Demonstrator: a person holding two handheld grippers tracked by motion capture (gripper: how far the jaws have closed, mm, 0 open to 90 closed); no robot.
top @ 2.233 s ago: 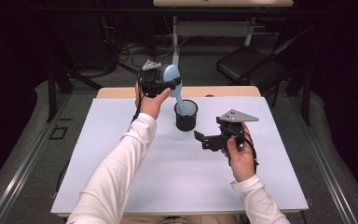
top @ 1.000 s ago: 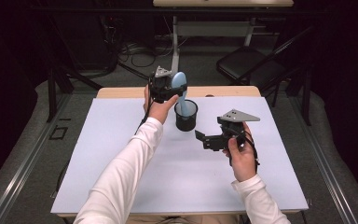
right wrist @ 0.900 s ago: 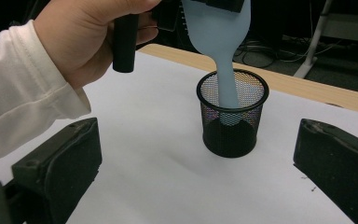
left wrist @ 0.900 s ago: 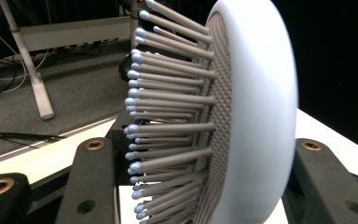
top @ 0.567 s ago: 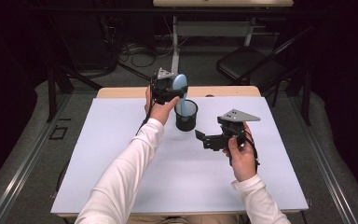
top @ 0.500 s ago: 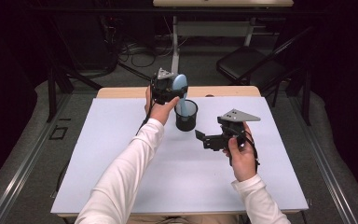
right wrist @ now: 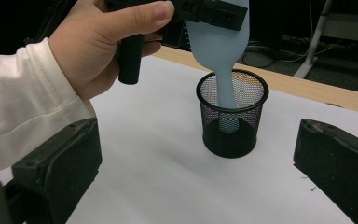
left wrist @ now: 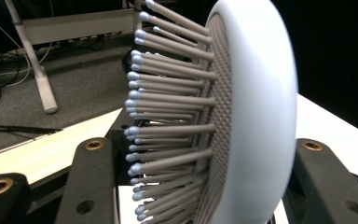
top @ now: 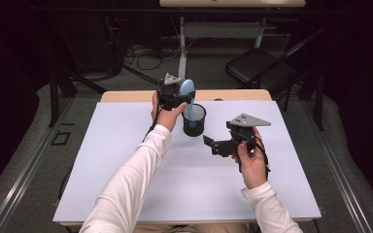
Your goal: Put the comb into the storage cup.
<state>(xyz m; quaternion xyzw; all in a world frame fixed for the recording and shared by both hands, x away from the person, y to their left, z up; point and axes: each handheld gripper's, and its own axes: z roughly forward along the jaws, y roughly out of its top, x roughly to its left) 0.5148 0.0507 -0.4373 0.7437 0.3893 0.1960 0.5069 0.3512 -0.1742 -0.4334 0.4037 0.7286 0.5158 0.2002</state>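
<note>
Left gripper (top: 177, 92) pinches pale-blue plastic hairbrush (top: 188, 94) at its head. Since 2 seconds ago the brush has shifted over black wire-mesh cup (top: 194, 120); handle now sits inside. Release looks next. Right gripper (top: 222, 144), jaws spread, hovers above white counter (top: 126, 160).

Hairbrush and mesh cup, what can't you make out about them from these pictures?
- Hairbrush: handle tip blurred behind the mesh cup wall in the right gripper view; whether it touches the bottom is unclear.
- Hairbrush handle and lower bristles, left gripper view: cut off by the bottom edge.
- Left gripper, high view: jaws hidden by its body and the hand.
</note>
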